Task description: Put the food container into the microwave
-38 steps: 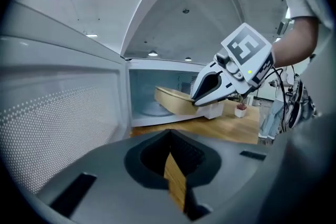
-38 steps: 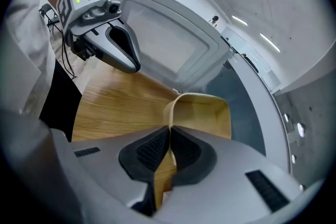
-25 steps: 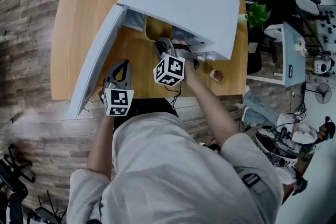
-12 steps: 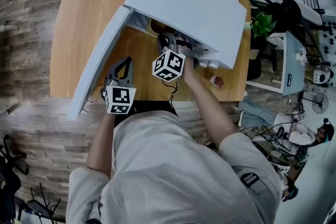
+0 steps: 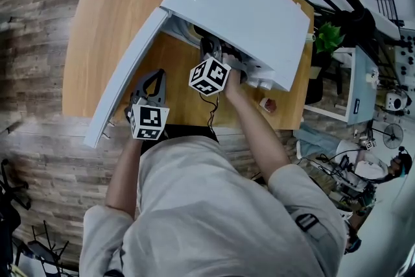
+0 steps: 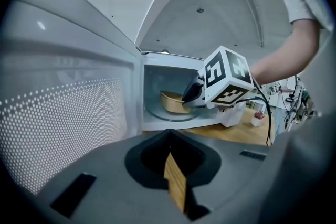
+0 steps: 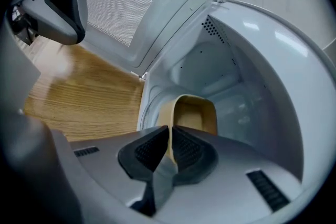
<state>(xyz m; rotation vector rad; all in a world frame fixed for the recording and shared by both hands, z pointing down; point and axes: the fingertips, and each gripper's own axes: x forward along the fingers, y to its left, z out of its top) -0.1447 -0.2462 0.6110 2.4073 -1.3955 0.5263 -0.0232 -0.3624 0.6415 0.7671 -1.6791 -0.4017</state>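
The white microwave point(image 5: 240, 10) stands on the wooden table point(image 5: 110, 3) with its door point(image 5: 126, 78) swung open to the left. My right gripper point(image 7: 171, 140) is shut on the near rim of the tan food container point(image 7: 195, 115), which it holds inside the cavity. In the left gripper view the container point(image 6: 170, 102) sits low over the glass turntable point(image 6: 163, 114), with the right gripper point(image 6: 191, 96) reaching in from the right. My left gripper point(image 5: 150, 84) hangs beside the open door, jaws together, holding nothing.
A small white object point(image 6: 233, 115) and a little pot with a red plant point(image 6: 257, 118) stand on the table right of the microwave. The perforated door panel point(image 7: 118, 5) is close on the left. A green plant point(image 5: 327, 39) sits beyond the table.
My right gripper has pushed further into the microwave with the container. The left gripper has hardly moved.
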